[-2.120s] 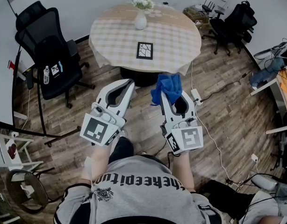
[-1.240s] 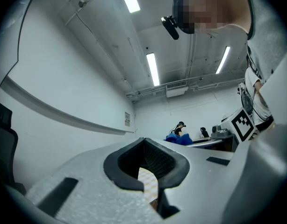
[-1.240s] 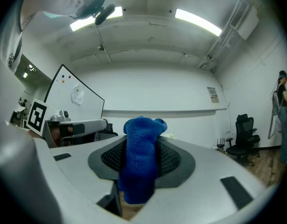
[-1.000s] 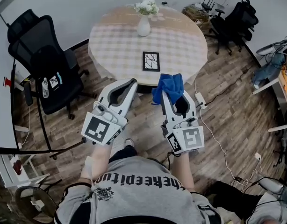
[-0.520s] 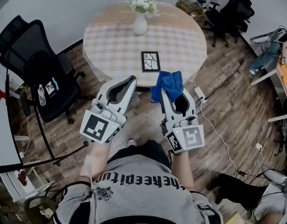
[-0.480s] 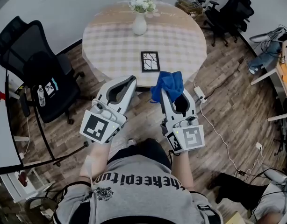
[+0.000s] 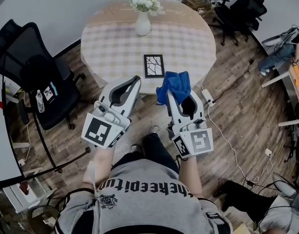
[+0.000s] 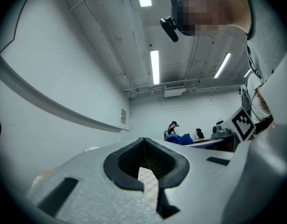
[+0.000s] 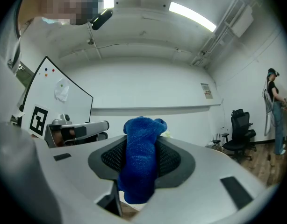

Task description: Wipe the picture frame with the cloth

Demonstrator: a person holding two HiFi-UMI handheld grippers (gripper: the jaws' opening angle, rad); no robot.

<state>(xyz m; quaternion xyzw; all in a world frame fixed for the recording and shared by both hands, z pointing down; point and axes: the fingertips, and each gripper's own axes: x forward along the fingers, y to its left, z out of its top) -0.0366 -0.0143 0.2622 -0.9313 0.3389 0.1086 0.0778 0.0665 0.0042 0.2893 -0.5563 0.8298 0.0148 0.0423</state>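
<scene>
The person wore a grey lettered T-shirt [image 7: 149, 191] (small crest too) and dark trousers [image 7: 157, 149]; white left gripper [image 7: 136, 80] and right gripper [image 7: 170, 92] bore marker cubes.

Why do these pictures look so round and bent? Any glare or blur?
Left gripper view: fisheye lens bends straight lines, corners go black, ceiling lights glare white. Right gripper view: same bending, yet the cloth is sharp. Head view: evenly lit, the table crisp, edges curved.
</scene>
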